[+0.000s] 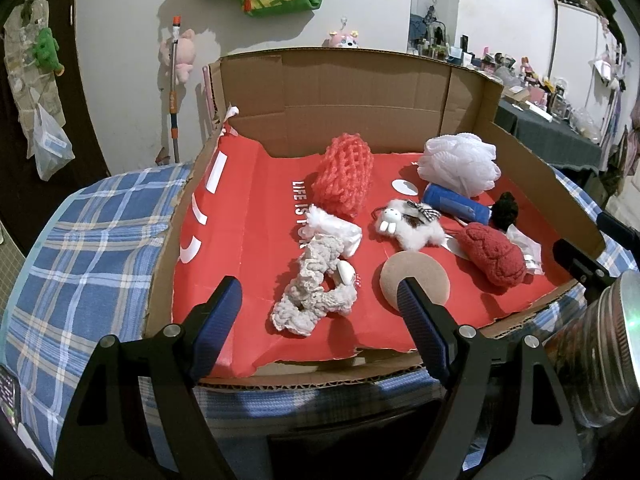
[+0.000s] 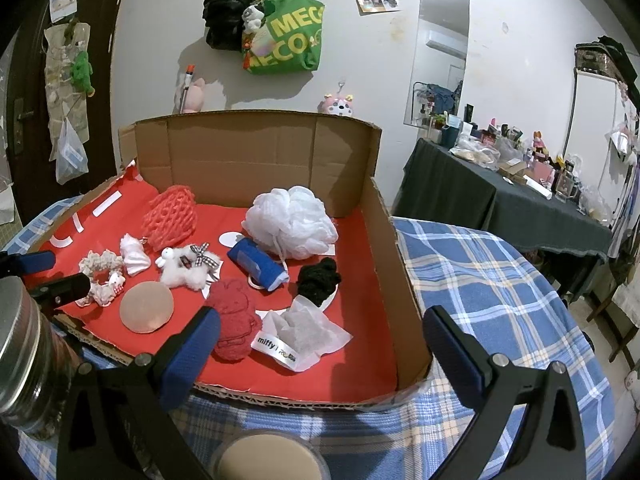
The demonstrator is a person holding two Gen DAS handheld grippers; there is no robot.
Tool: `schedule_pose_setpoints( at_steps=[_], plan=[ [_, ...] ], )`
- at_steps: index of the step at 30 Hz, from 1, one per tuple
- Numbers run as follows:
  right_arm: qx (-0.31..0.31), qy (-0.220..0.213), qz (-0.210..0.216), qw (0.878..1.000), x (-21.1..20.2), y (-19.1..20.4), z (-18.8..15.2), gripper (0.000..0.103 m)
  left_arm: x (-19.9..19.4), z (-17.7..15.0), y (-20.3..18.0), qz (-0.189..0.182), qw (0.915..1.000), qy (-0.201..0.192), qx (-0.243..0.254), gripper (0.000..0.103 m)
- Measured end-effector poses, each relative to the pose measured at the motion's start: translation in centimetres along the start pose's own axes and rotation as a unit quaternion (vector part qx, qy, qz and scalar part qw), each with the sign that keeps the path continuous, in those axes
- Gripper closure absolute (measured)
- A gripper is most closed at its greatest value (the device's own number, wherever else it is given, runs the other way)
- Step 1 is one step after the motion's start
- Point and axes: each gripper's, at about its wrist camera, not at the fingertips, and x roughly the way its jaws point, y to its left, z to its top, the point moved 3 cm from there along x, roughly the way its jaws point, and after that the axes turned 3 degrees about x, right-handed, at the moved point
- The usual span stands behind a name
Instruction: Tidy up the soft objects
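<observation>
A cardboard box (image 1: 360, 84) lined with red paper holds several soft things: a cream knitted scrunchie (image 1: 312, 292), a round beige sponge (image 1: 416, 280), a red knitted piece (image 1: 492, 258), a white fluffy bunny charm (image 1: 408, 226), an orange foam net (image 1: 344, 176), a white bath pouf (image 1: 460, 162), a blue roll (image 1: 456, 202) and a black scrunchie (image 1: 505, 210). My left gripper (image 1: 320, 312) is open above the box's near edge, in front of the scrunchie and sponge. My right gripper (image 2: 320, 344) is open over the box's near right corner, by the red piece (image 2: 234, 320) and a white "miffy" packet (image 2: 304, 334).
The box (image 2: 384, 248) sits on a blue plaid cloth (image 2: 500, 288). A round tan-topped container (image 2: 268, 460) stands below my right gripper. A dark table (image 2: 500, 200) with clutter stands at the right. Bags hang on the wall (image 2: 288, 36).
</observation>
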Motion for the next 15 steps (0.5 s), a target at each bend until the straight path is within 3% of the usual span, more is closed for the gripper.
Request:
schedule_pose_setpoints(
  at_steps=[15],
  plan=[
    [0.000, -0.001, -0.001, 1.000, -0.04, -0.03, -0.02, 0.000, -0.03, -0.02, 0.02, -0.001, 1.0000, 0.000, -0.001, 0.023]
  ],
)
